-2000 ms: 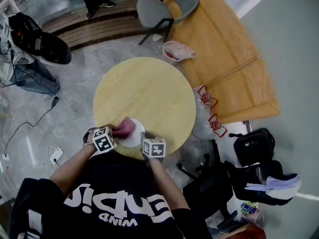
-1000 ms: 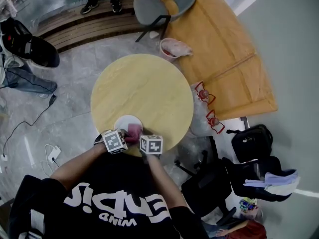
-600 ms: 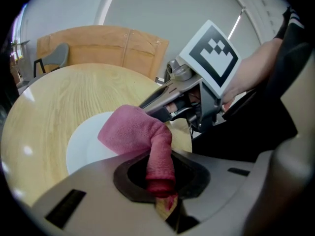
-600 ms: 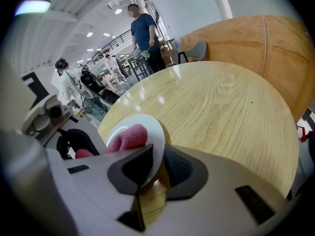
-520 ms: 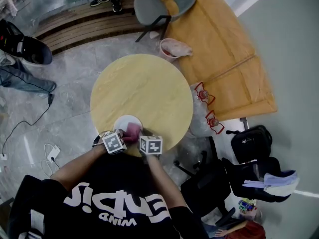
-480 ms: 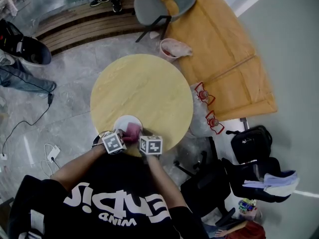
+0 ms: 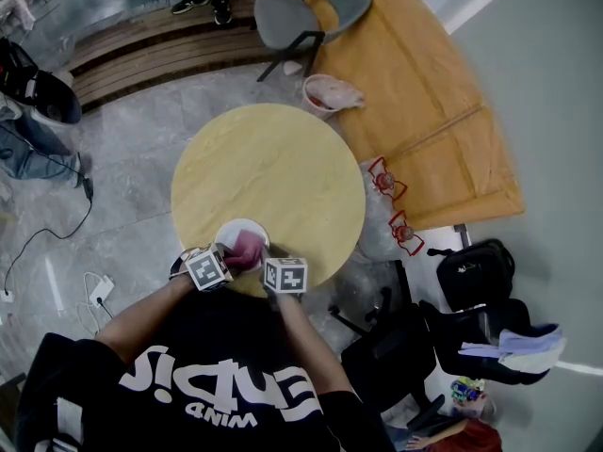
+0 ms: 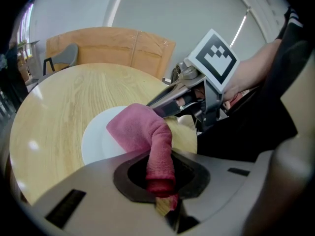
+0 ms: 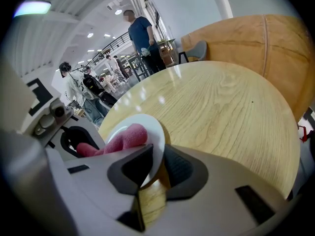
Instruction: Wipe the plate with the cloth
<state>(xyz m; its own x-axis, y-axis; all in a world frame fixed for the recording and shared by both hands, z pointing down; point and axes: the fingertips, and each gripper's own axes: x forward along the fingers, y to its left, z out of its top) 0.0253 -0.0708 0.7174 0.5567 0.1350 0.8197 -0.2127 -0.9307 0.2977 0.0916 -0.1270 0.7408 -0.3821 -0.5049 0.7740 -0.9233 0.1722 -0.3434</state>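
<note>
A small white plate (image 7: 236, 233) rests near the front edge of the round wooden table (image 7: 283, 172). A pink cloth (image 7: 248, 248) lies bunched on the plate's right part. My left gripper (image 7: 229, 256) is shut on the cloth (image 8: 142, 129), whose tail runs down between the jaws, and presses it onto the plate (image 8: 96, 139). My right gripper (image 7: 269, 260) is shut on the plate's near rim (image 9: 156, 146) and holds it tilted a little. The cloth (image 9: 123, 137) shows over that rim. In the left gripper view the right gripper (image 8: 167, 104) reaches in from the right.
A grey chair (image 7: 306, 12) and a bin lined with a bag (image 7: 332, 94) stand beyond the table. A wooden platform (image 7: 424, 92) runs along the right. Black bags (image 7: 480, 276) lie on the floor at right, cables (image 7: 57, 234) at left. People stand far off (image 9: 142, 33).
The left gripper and the cloth slid a little leftward over the plate. The right gripper and the plate kept still.
</note>
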